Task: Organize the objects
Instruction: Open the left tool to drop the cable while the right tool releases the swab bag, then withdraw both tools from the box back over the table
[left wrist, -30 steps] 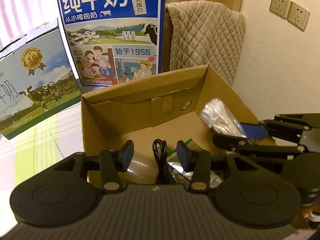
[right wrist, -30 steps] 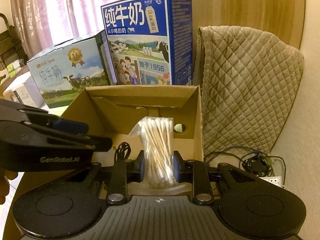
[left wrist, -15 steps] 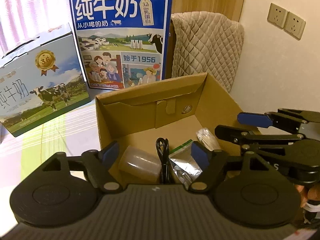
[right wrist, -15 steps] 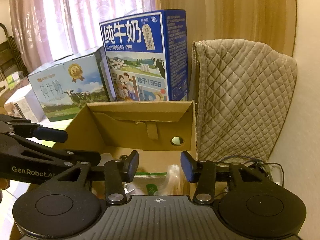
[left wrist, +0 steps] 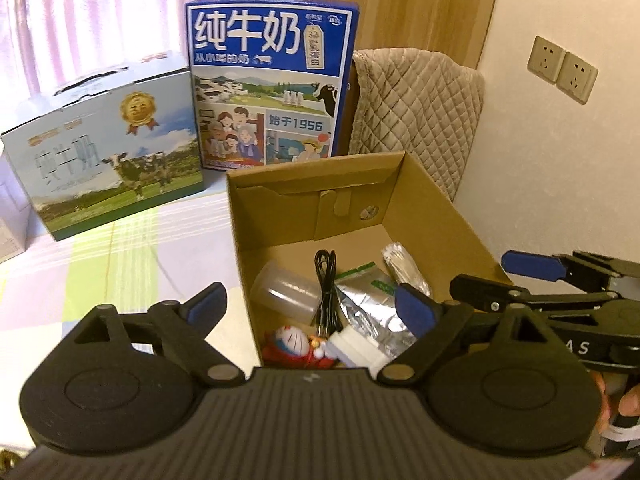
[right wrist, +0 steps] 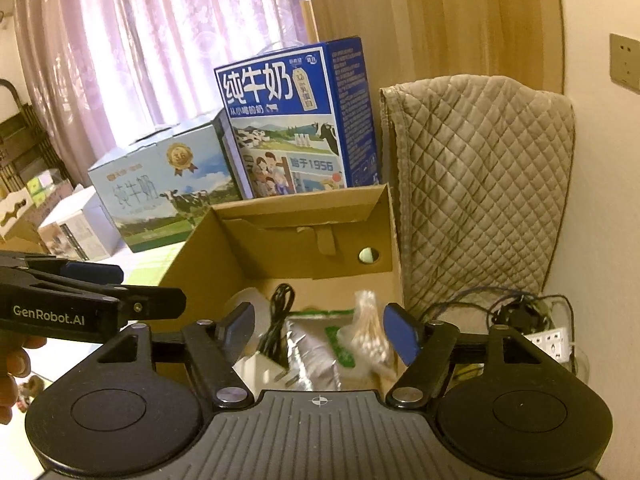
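Both my grippers are spread wide and empty, left gripper [left wrist: 310, 308] and right gripper [right wrist: 320, 330] hanging over the cardboard box [right wrist: 280, 236]. The bag of cotton swabs [right wrist: 370, 330] lies inside it at about 3 o'clock, just beside the foil pouch [right wrist: 312, 346].

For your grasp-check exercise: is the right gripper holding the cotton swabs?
No. The right gripper is open; the cotton swabs lie in the cardboard box.

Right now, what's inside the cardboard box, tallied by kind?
Clear plastic cup: 1
Black cable: 1
Foil pouch: 1
Cotton swab pack: 1
Cartoon figure: 1
White plug: 1
Total: 6
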The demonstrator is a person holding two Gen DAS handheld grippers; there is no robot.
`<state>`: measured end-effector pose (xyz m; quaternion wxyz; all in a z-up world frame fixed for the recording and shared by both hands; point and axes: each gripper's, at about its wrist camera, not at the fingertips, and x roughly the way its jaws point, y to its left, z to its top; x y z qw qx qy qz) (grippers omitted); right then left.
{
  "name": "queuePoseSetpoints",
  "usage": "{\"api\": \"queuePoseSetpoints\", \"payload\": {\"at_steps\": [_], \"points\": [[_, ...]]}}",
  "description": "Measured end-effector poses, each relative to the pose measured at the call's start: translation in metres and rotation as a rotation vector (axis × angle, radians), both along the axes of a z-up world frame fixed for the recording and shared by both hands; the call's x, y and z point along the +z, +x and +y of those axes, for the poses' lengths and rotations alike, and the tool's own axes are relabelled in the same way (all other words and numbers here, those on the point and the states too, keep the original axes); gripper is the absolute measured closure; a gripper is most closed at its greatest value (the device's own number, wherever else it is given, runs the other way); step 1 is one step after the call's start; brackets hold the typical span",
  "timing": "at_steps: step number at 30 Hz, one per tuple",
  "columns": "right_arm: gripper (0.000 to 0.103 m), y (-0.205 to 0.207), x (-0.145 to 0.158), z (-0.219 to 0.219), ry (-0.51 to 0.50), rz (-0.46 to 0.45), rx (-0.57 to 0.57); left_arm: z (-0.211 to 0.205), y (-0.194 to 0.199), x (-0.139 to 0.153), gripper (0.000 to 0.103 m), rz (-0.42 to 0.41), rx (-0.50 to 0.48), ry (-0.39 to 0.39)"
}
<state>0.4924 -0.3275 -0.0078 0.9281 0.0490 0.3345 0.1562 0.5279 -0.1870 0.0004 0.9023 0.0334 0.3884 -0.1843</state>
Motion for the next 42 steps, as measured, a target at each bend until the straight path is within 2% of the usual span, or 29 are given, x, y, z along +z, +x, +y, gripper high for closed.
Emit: {"api": "queuePoseSetpoints", "payload": {"at_steps": [9,25,33,42], "points": [[0.031,-0.039,0.01,0.008,0.009,0.015,0.006,0.016,-0.038,0.005,0.012,0.04,0.033,-0.011],[0.029,-0.095,0.012,0.023,0.014,0.062,0.02,0.048,-0.097,0.009,0.012,0.057,0.062,-0.02],[0.029,-0.123,0.009,0.06,0.029,0.084,0.105,0.084,-0.125,0.007,0.012,0.069,0.096,-0.021],[0.029,-0.147,0.003,0.118,0.048,0.098,0.227,0.151,-0.15,-0.002,0.012,0.097,0.186,-0.014]]}}
